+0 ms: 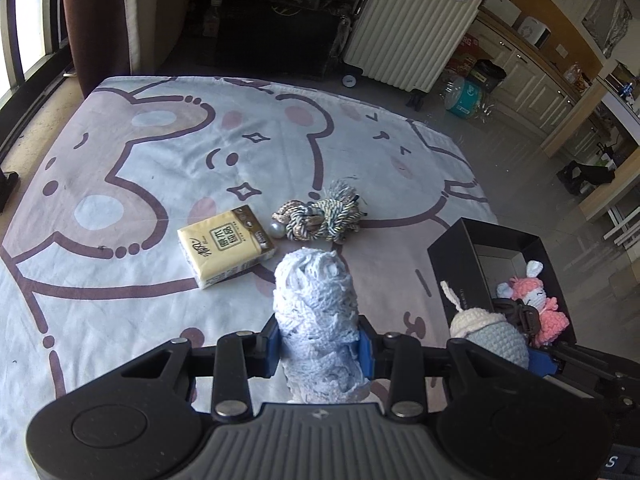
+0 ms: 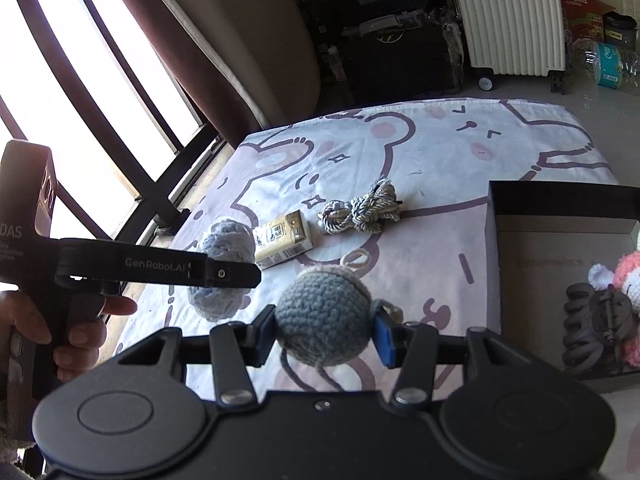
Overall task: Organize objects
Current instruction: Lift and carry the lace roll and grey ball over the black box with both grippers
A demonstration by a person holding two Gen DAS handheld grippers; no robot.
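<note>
The black box (image 2: 560, 208) at the bedsheet's (image 2: 440, 152) right edge is cut off by the right wrist picture's right side, and so is the pink crochet doll (image 2: 628, 280) inside it. A dark hair claw (image 2: 592, 328) there covers the doll's lower part. The print on the tissue pack (image 2: 282, 244) is too small to read. The hand (image 2: 60, 336) gripping the left handle is cut off at the left border.

A pale blue knitted roll (image 1: 316, 312) is hanging clear of the bedsheet, and a blue crocheted ball (image 2: 324, 312) (cream loop on top) is doing the same. A yellow tissue pack (image 1: 226, 246) and knotted rope (image 1: 320, 216) are lying flat beside a black box (image 1: 452, 268) holding a pink doll (image 1: 536, 300).
</note>
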